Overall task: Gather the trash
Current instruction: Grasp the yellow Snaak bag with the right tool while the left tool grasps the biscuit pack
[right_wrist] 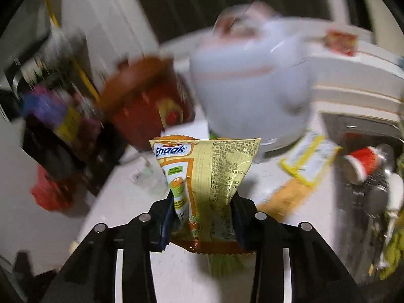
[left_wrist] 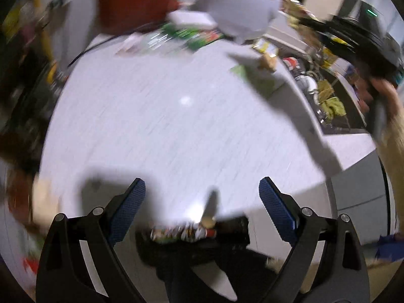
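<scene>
My right gripper is shut on a yellow Enaak snack wrapper and holds it upright above the white counter. My left gripper is open and empty above the counter. A black trash bag with wrappers inside sits just below the left gripper at the counter's near edge. More wrappers lie on the counter: green ones at the far side and a yellow-bordered one to the right. The right gripper and hand show at the upper right of the left wrist view.
A white rice cooker stands at the back of the counter, with a red-brown pot to its left. A sink full of dishes and a red cup lies to the right. Both views are motion-blurred.
</scene>
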Demonstrator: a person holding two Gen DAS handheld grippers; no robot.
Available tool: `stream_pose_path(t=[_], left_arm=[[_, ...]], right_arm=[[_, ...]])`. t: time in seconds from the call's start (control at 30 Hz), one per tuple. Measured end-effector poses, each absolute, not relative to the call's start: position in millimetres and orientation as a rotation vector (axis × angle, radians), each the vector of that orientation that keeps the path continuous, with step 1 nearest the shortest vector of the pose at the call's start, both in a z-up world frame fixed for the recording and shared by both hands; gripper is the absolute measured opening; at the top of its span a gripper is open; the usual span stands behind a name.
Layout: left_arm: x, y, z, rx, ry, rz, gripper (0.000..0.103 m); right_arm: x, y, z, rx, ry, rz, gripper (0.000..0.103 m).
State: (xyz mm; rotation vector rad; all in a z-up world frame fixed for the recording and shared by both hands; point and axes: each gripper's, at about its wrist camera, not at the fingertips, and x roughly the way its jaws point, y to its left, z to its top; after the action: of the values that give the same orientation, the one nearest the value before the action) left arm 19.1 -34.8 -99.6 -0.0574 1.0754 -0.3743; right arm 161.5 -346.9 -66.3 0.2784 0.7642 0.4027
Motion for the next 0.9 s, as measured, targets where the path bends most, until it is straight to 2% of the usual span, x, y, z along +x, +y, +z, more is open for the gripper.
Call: stream_pose_path(t=[0.17,0.4,0.7,0.77,0.8,0.83,0.87,0.9], left_arm=[[95.8,-116.4,-86.4,0.061,1.027,-0.491,0.089],[213.3,-235.3,-106.6,0.289,1.044,-0.49,0.089],[268.1,-277.8,-141.2,0.391,1.124,-0.474,0.088],[272.8,-274.5,-141.7,0.353,1.128,-0.487,0.079],[273.7,-271.9,-140.8,0.325,1.129,-0.502,0.066],[273.2,-269.0,-138.1,0.32,1.112,-0.498,0.043],[273.1,-265.9,-135.5,0.312,1.105,-0.5,0.037],[274.6,-265.5,-134.7,0.3,1.115,-0.505,0.037]], right_arm=[[101.0,-420.1,-50.3,0.368,0.715,0.315,0.039],[54.9,-464.5,-71.5,0.471,0.716,0.234,0.039],[41.9,-482.6,-92.8,0.542,0.747,0.232,0.039],[42.8,-485.1,-94.2,0.549,0.744,0.233,0.039],[44.1,-485.7,-94.4,0.546,0.742,0.231,0.039],[45.7,-485.6,-94.6,0.543,0.742,0.231,0.039],[47.4,-485.3,-94.9,0.546,0.743,0.238,0.039],[48.5,-484.1,-94.5,0.548,0.744,0.24,0.039]])
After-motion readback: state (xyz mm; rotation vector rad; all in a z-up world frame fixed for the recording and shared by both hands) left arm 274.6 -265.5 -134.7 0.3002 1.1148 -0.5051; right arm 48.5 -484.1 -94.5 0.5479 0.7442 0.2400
